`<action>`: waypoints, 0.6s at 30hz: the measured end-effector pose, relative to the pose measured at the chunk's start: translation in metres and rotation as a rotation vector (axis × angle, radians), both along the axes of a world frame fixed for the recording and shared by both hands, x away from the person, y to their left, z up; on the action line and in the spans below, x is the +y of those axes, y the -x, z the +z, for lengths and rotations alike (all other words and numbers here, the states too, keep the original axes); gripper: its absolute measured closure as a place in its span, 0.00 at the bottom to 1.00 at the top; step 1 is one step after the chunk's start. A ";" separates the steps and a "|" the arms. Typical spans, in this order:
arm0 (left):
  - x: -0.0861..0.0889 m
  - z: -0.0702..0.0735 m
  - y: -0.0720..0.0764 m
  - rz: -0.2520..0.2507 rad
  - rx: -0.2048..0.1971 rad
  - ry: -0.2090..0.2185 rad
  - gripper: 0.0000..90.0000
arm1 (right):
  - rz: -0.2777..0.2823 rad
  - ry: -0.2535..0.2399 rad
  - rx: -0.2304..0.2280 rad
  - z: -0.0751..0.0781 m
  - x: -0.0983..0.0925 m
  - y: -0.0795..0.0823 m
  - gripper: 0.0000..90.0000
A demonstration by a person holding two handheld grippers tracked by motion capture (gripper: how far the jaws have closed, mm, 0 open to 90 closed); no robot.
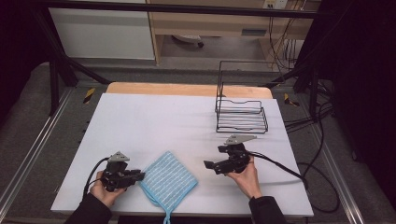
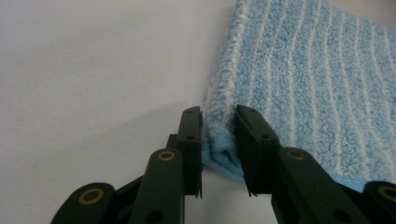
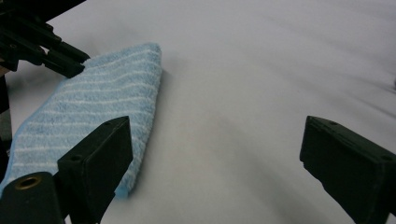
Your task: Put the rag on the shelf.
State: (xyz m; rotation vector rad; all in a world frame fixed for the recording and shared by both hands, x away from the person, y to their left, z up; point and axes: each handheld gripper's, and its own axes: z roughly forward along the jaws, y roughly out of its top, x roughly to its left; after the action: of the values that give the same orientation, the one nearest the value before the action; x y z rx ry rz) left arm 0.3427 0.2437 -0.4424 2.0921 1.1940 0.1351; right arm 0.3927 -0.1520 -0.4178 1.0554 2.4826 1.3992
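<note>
1. The left gripper (image 1: 140,176) sits at the near left of the bench (image 1: 140,116), its jaws pinched on the left corner of the cloth; the left gripper view shows the folded edge squeezed between them.
2. The blue striped cloth (image 1: 167,179) lies folded flat near the front edge of the bench, between the two hands, turned like a diamond.
3. The right gripper (image 1: 208,164) is just right of the cloth and apart from it, jaws spread wide with nothing between them.
4. A black wire rack (image 1: 241,116) stands at the far right.
</note>
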 end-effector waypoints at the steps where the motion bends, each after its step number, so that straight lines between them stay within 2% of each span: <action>1: 0.000 0.000 0.000 0.000 0.000 -0.003 0.79 | 0.003 0.001 0.002 0.001 0.006 -0.002 0.12; 3: -0.001 0.000 0.000 0.000 0.001 -0.008 0.80 | 0.010 0.003 -0.001 0.002 0.012 -0.003 0.14; 4: -0.001 0.001 0.000 -0.002 0.003 -0.009 0.81 | 0.027 0.001 -0.005 0.003 0.025 -0.006 0.16; 9: -0.001 0.001 0.000 -0.003 0.010 -0.010 0.83 | 0.057 0.011 -0.013 0.004 0.055 -0.014 0.21; 14: -0.001 0.001 -0.001 -0.004 0.011 -0.009 0.85 | 0.080 0.017 0.004 -0.002 0.080 -0.021 0.30; 18: -0.002 0.002 -0.001 -0.010 0.009 -0.017 0.87 | 0.113 0.048 0.023 -0.009 0.099 -0.025 0.38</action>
State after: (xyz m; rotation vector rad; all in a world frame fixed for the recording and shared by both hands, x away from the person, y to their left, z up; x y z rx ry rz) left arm 0.3438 0.2412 -0.4409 2.1150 1.1915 0.1319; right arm 0.4173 -0.0526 -0.4267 0.9413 2.6164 1.3562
